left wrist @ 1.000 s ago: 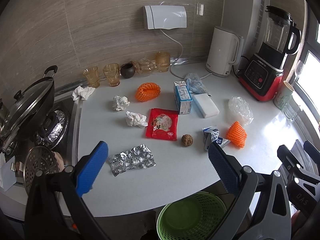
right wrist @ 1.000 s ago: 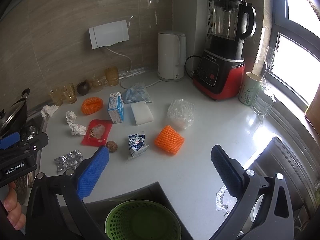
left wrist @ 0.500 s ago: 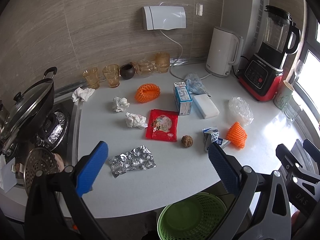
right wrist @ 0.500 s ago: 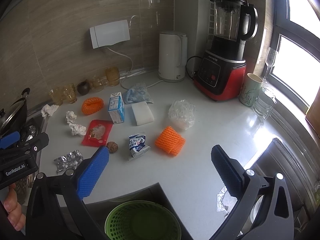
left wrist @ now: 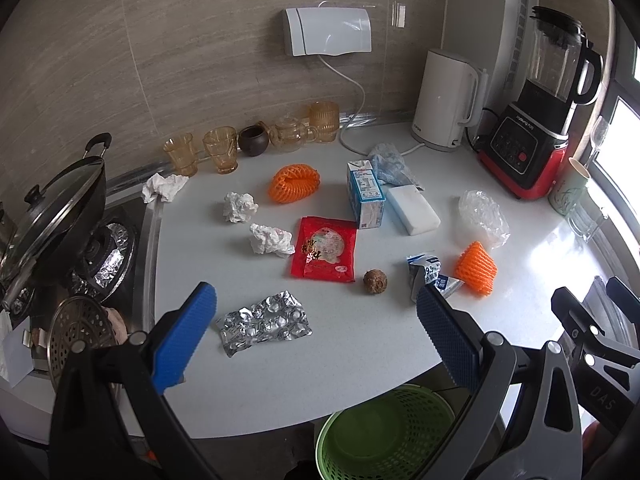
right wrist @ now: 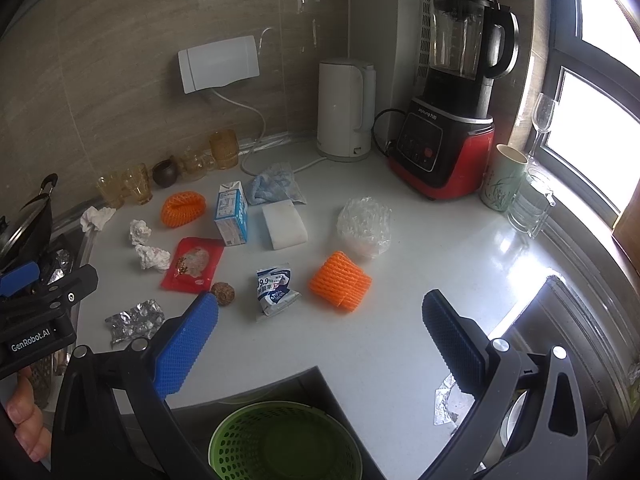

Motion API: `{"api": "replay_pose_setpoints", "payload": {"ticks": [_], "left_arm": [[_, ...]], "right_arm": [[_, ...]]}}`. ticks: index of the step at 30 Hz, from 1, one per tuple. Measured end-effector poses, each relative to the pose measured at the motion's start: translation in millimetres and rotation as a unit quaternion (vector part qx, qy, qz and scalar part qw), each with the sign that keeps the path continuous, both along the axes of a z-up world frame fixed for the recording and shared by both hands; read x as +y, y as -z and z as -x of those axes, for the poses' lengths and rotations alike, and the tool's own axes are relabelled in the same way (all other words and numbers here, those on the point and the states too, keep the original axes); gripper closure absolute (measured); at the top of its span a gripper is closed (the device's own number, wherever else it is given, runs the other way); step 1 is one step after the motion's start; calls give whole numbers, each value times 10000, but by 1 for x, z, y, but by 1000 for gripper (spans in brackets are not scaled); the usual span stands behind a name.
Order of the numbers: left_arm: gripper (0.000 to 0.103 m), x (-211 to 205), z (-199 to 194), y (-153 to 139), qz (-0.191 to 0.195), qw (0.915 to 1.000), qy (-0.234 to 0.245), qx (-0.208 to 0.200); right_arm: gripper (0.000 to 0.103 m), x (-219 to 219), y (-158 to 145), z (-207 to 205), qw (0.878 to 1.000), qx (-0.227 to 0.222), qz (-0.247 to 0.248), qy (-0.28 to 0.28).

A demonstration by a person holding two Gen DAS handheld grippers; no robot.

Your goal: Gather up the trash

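Note:
Trash lies across the white counter (left wrist: 360,360): a foil blister pack (left wrist: 264,322), a red wrapper (left wrist: 325,253), crumpled tissues (left wrist: 271,239), a brown ball (left wrist: 375,280), a small crushed carton (left wrist: 426,274), two orange foam nets (left wrist: 476,267), a milk carton (left wrist: 365,194) and a clear plastic bag (left wrist: 483,218). A green basket (left wrist: 384,432) stands below the counter's front edge. My left gripper (left wrist: 314,336) is open and empty, above the foil pack. My right gripper (right wrist: 318,336) is open and empty, near the orange net (right wrist: 340,280) and small carton (right wrist: 276,290).
A wok and stove (left wrist: 52,216) are at the left. Amber glasses (left wrist: 220,154), a white kettle (left wrist: 448,100), a red blender (left wrist: 540,120), a cup (right wrist: 502,182) and glassware (right wrist: 532,208) line the back and right. A white sponge (left wrist: 412,209) and blue cloth (left wrist: 388,164) lie mid-counter.

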State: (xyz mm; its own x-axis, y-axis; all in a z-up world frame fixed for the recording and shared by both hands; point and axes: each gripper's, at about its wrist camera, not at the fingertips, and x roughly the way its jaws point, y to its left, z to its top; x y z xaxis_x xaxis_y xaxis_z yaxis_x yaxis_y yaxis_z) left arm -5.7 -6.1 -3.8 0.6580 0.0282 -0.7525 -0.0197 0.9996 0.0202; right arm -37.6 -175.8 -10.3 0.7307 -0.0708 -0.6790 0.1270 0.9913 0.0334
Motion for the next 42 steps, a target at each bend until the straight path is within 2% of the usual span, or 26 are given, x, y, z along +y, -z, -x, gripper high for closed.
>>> {"api": "replay_pose_setpoints", "payload": {"ticks": [28,35,42], "left_arm": [[7,15,-16,25,-14,9998,131,155],[7,46,-20,54,147,9994,243,171],[7,83,-20,102,33,9992,251,312]], "right_arm": [[2,6,17,-23,9997,214,57,-49],[2,10,41,-33,9994,233,164,-192],[2,25,89,-51,9979,323,324,-449]]}}
